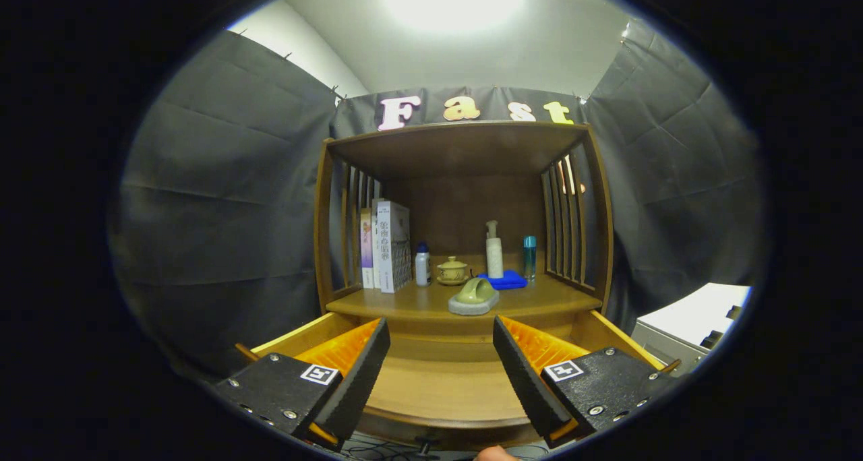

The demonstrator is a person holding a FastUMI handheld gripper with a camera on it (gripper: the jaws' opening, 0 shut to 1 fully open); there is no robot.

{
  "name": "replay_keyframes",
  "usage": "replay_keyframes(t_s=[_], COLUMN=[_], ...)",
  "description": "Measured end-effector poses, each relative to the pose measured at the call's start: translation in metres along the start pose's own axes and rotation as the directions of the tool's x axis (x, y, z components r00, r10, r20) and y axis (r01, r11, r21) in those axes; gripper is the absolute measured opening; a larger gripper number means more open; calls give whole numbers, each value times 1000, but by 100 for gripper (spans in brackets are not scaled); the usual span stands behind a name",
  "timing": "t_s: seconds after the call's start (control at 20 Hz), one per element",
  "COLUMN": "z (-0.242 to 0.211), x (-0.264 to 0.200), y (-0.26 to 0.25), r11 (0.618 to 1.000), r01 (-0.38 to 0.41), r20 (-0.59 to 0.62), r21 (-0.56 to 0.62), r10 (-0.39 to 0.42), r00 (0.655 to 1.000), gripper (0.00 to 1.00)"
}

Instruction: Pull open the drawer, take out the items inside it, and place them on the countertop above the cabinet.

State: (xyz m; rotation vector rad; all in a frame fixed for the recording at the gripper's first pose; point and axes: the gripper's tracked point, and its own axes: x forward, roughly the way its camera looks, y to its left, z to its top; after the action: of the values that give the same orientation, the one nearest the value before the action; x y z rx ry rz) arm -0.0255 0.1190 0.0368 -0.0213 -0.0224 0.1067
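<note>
— Looking along my hand-held gripper, what do you make of it?

— Its 2 fingers are spread wide and grasp nothing. Between them I see the bare wooden floor of the drawer, which is pulled out toward me beneath the cabinet.

— And the item?

— A green scrubbing brush with a grey base lies on the surface above the drawer, just beyond my fingertips and near the front edge. Its long axis runs front to back, slightly slanted, with the arched handle opening toward me.

— What stands behind it?

— Upright books at the left, then a white bottle, a lidded yellow pot, a pump bottle on a blue cloth, and a teal bottle at the right.
</note>
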Motion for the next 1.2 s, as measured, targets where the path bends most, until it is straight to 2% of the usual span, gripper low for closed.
replay_keyframes(t_s=[0.35, 0.9, 1.2], z=[-38, -93, -136], x=[-35, -62, -55], y=[7, 10, -3], r11=[999, 998, 999], r01=[-34, -70, -21], r20=[-57, -136, -246], r21=[42, 3, 29], r10=[36, 70, 27], r00=[998, 988, 969], gripper=[95, 95, 95])
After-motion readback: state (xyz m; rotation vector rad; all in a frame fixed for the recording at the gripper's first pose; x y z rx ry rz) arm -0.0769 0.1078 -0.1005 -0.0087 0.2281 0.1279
